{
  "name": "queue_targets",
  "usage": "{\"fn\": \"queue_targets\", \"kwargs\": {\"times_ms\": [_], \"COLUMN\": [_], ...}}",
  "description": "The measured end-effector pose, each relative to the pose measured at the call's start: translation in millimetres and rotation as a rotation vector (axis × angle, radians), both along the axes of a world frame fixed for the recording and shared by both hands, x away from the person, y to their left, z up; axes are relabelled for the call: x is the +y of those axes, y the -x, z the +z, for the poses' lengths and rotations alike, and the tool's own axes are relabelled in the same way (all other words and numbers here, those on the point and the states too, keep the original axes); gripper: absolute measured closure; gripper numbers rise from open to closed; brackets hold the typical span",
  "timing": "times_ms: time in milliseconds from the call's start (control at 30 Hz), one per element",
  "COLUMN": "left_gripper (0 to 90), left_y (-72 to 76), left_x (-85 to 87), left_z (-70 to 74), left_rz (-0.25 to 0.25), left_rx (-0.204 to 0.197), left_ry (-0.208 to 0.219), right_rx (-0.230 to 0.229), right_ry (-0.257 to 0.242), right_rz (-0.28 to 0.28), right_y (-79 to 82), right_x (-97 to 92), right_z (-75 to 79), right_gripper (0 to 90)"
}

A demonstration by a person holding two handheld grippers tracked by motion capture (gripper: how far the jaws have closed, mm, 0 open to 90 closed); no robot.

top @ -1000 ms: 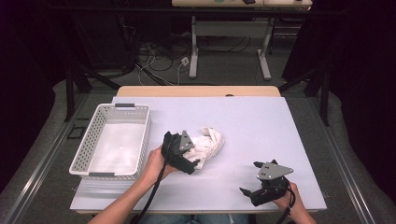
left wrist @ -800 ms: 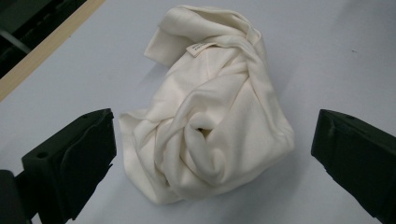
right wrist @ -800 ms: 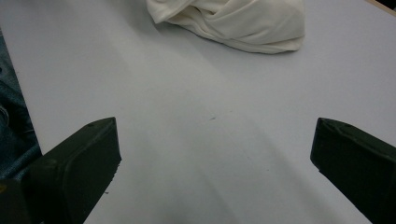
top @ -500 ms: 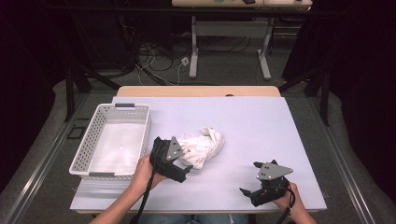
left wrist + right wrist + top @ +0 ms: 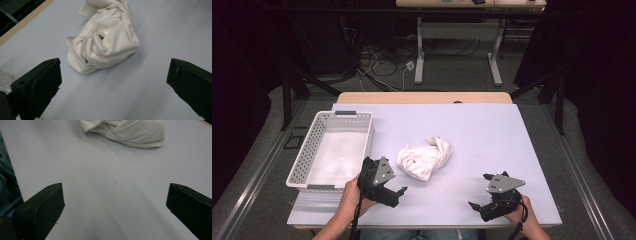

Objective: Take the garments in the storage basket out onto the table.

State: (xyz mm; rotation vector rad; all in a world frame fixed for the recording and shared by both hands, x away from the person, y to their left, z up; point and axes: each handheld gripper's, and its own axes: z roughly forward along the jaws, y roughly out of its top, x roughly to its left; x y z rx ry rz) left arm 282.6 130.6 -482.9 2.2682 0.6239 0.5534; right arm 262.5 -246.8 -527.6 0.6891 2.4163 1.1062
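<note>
A crumpled white cloth (image 5: 424,159) lies in a heap on the pale table (image 5: 472,135), near its middle. In the left gripper view the cloth (image 5: 105,40) sits just beyond my wide-open jaws, untouched. My left gripper (image 5: 398,192) rests near the front edge, a little to the cloth's front left, open and empty. My right gripper (image 5: 476,206) stands at the front right, open, with bare tabletop between its jaws. The cloth (image 5: 130,131) lies farther off at the top of the right gripper view.
A white perforated basket (image 5: 301,167) stands on the table's left side, beside my left hand. Bare tabletop stretches behind and to the right of the cloth. Beyond the table's far edge are desk legs (image 5: 419,55) and cables on the floor.
My left gripper has let go of the cloth and drawn back toward the front left. The cloth now lies loose on the table. The right gripper has stayed put.
</note>
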Motion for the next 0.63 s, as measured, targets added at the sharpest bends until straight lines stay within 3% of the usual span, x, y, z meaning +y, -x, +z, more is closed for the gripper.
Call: {"fn": "queue_targets", "kwargs": {"times_ms": [300, 633], "left_gripper": [0.0, 0.0], "left_y": [10.2, 23.3], "left_x": [16.3, 31.0], "left_z": [-6.7, -14.4], "left_rz": [0.031, 0.061], "left_rx": [0.023, 0.01], "left_ry": [0.011, 0.024], "right_rx": [0.002, 0.002], "right_ry": [0.001, 0.0], "right_rz": [-0.004, -0.001], "right_y": [0.0, -0.1], "right_x": [-0.1, -0.4], "right_z": [-0.2, -0.2], "right_gripper": [1.3, 1.3]}}
